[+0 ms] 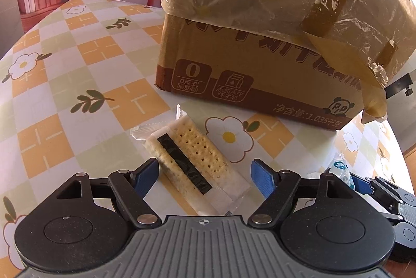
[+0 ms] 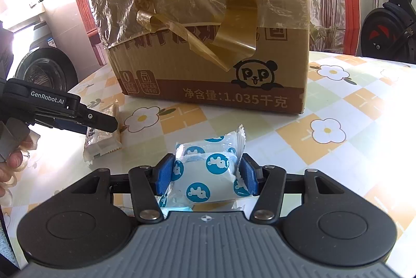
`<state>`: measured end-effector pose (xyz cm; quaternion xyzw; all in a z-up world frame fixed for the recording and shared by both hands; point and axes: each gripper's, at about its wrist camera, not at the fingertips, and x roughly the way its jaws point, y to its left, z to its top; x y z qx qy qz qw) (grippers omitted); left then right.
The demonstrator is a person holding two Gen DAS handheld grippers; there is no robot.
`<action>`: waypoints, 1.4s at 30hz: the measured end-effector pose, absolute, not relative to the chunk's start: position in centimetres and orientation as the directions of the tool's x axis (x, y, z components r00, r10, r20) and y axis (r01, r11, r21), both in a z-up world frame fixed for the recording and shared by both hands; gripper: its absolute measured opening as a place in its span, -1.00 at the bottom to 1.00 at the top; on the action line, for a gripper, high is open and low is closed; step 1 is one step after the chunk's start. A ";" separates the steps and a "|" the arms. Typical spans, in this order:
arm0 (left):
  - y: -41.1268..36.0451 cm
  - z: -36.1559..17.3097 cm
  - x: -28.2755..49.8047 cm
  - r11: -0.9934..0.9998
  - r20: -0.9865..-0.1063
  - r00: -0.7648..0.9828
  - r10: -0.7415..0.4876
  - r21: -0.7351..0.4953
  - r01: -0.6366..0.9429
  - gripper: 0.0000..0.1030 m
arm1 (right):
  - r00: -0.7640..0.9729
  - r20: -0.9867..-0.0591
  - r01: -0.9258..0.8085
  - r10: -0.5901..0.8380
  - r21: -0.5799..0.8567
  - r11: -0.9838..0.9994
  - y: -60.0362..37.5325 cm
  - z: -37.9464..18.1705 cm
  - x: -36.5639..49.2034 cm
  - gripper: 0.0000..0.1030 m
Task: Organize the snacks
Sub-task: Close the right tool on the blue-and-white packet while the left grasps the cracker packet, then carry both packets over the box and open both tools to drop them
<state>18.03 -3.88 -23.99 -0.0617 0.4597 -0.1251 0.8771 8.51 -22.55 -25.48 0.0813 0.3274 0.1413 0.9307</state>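
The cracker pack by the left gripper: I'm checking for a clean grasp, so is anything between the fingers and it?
Nothing visible. The cracker pack lies flat on the table between the open left gripper fingers, the cardboard box well beyond it.

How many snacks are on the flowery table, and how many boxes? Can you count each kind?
Cracker packet: 1
Blue-and-white snack packet: 1
Cardboard box: 1
Total: 3 things, 2 of them snacks.
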 end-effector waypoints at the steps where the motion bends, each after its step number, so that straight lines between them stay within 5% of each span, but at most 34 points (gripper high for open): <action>1: -4.5 -24.1 18.1 0.964 -0.789 0.555 -0.265 -0.201 0.176 0.54 | 0.747 -0.586 -0.212 0.315 0.240 0.948 -22.5 -25.5 8.5 0.10; 11: -8.0 -25.2 18.0 0.984 -0.759 0.638 -0.128 -0.015 0.179 0.50 | 0.754 -0.574 -0.215 0.319 0.242 0.946 -22.5 -25.6 8.4 0.11; 17: -7.1 -24.8 16.8 0.985 -0.742 0.657 -0.132 -0.022 0.173 -0.05 | 0.756 -0.571 -0.217 0.320 0.242 0.946 -22.6 -25.6 8.3 0.11; 42: -4.1 -22.4 11.0 0.973 -0.675 0.714 -0.187 -0.026 0.230 -0.06 | 0.758 -0.573 -0.201 0.312 0.250 0.947 -22.8 -25.3 8.2 0.07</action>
